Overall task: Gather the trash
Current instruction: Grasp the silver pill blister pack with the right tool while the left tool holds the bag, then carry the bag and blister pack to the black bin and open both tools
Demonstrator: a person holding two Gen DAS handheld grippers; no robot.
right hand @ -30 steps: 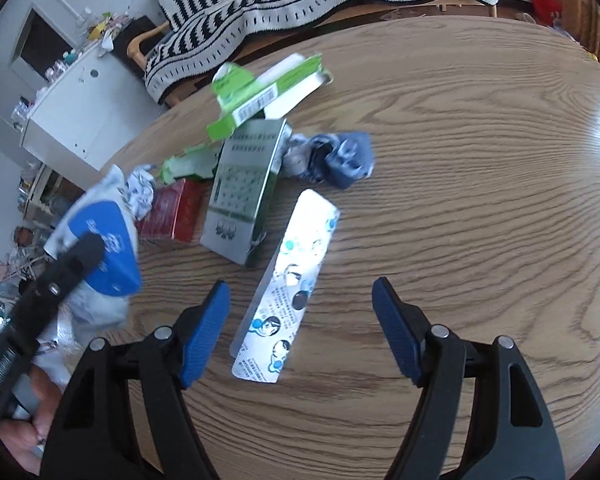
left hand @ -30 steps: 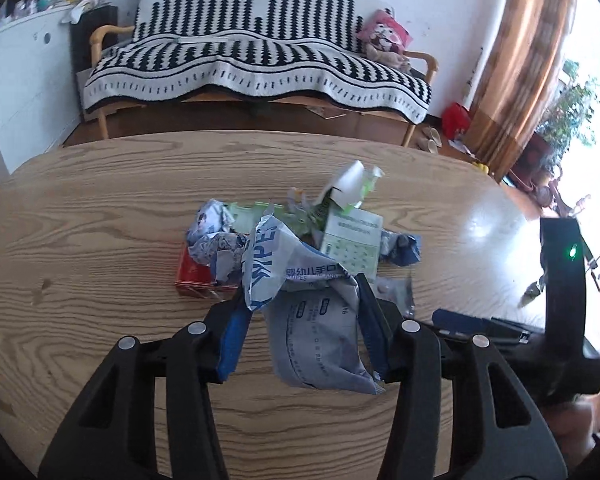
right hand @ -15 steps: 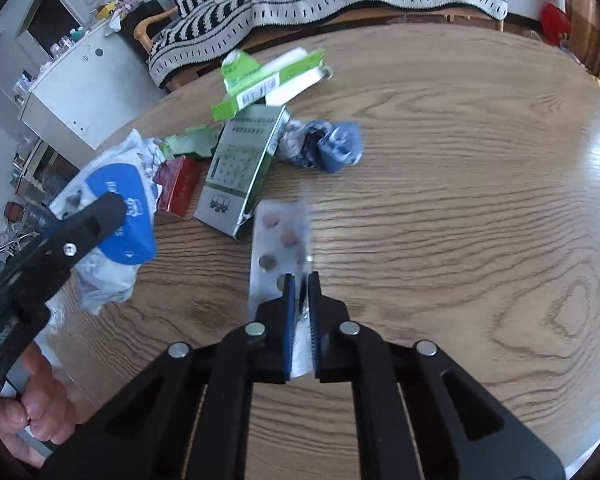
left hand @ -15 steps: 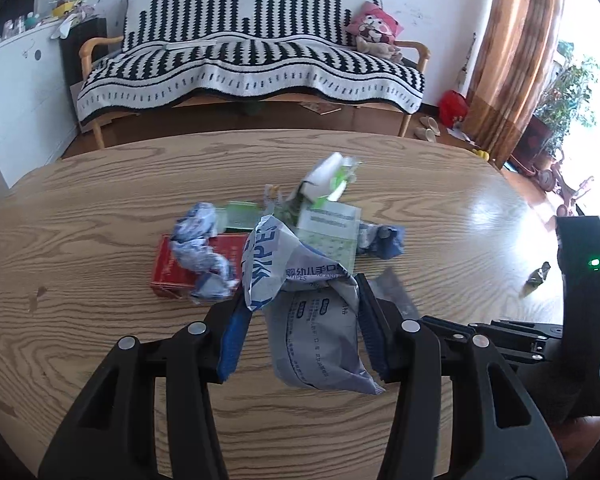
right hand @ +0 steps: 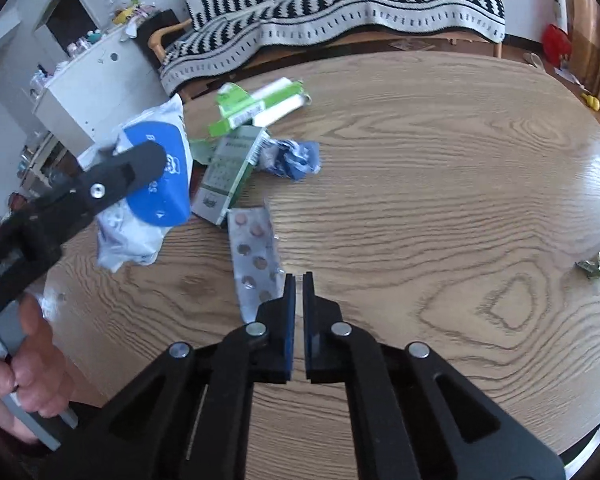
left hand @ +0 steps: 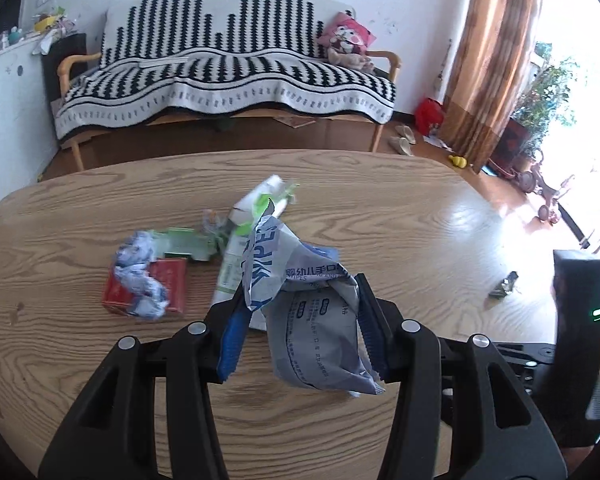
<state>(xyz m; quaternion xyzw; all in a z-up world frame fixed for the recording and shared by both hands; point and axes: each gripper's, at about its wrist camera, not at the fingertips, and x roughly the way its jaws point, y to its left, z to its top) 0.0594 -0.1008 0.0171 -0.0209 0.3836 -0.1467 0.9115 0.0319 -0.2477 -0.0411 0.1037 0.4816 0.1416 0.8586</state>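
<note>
Crinkled plastic fills the middle of the left wrist view: a soft grey-and-blue wet-wipes pouch (left hand: pixel 312 320), creased and sagging, hangs clamped between the blue ribbed pads of the left gripper (left hand: pixel 300 320), whose jaws stand moderately apart around its bulk, above the pale oak-grain oval table (left hand: pixel 80 216). Beyond it lie a flat red cardboard box (left hand: pixel 172 288) with a crumpled blue-and-white wrapper (left hand: pixel 140 276) on top, a flattened pale green carton (left hand: pixel 188 244) and an open white-and-green box (left hand: pixel 260 204); far right on the table sits a small scrap of crushed foil (left hand: pixel 504 290). From the right wrist view, a silver foil blister strip of round pinkish tablets (right hand: pixel 256 258) lies flat just left of the right gripper (right hand: pixel 299 280), whose jaws are pressed nearly together with only a thin slit between; the strip's near end disappears behind the left finger, so whether it is pinched cannot be told. Farther off rest a green-and-grey rectangular medicine box (right hand: pixel 230 176), touching the strip's far end, and a wadded blue wrapper (right hand: pixel 292 156). At left, the other gripper carries the pouch in the air.
</note>
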